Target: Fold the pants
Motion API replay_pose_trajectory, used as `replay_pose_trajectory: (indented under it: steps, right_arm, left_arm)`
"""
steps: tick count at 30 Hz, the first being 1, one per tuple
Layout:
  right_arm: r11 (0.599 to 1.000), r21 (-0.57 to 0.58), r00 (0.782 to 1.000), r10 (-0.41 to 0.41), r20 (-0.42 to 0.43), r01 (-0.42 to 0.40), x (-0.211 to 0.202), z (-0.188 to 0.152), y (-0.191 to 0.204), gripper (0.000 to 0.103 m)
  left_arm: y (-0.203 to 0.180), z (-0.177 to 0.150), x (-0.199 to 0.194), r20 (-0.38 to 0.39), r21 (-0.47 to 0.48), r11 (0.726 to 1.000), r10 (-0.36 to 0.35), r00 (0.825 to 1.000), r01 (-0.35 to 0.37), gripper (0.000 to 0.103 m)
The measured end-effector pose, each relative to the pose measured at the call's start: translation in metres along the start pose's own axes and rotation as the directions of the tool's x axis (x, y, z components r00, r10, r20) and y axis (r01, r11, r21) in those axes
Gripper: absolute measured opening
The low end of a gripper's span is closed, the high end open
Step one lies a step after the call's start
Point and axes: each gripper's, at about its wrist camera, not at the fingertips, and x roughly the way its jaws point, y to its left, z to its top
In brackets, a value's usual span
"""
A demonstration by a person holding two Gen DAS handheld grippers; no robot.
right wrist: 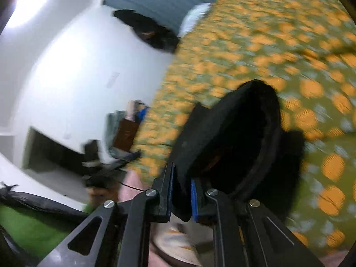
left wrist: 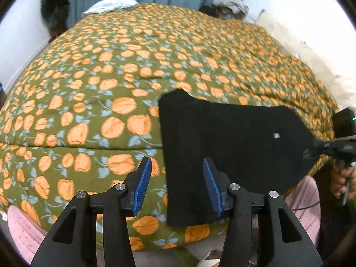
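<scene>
Cloth, plastic and metal surfaces

The pants (left wrist: 222, 138) are matt black cloth, dense and lightly fuzzy, with a small pale metal stud; the bedspread (left wrist: 93, 82) is quilted, creased printed cotton, matt; the left gripper (left wrist: 176, 182) has matt black plastic arms, ribbed blue rubbery pads (left wrist: 142, 184) and shiny metal pins; the right gripper (right wrist: 181, 197) looks alike.

My left gripper (left wrist: 176, 184) hangs with its jaws spread wide and nothing between the blue pads (left wrist: 142, 184). My right gripper (right wrist: 181, 197) is pinched tight on black cloth, tilted steeply to one side.
</scene>
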Motion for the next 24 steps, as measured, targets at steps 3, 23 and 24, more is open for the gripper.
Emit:
replay_pose_trajectory:
  steps: [3, 23, 24]
  right_arm:
    - [0.989, 0.106, 0.994, -0.104, -0.043, 0.108, 0.021, -0.024, -0.053, 0.014]
    - [0.946, -0.051, 0.947, -0.320, -0.015, 0.319, 0.103, 0.073, -0.047, 0.036]
    - [0.938, -0.085, 0.942, -0.336, 0.012, 0.335, 0.099, 0.071, -0.036, 0.036]
  left_arm:
    - [-0.015, -0.007, 0.016, -0.046, 0.053, 0.999, -0.008, 0.999, 0.011, 0.053]
    - [-0.056, -0.007, 0.100, -0.118, 0.262, 0.962, 0.115, 0.986, -0.081, 0.067]
    - [-0.061, -0.012, 0.098, -0.100, 0.293, 0.950, 0.147, 0.984, -0.112, 0.067]
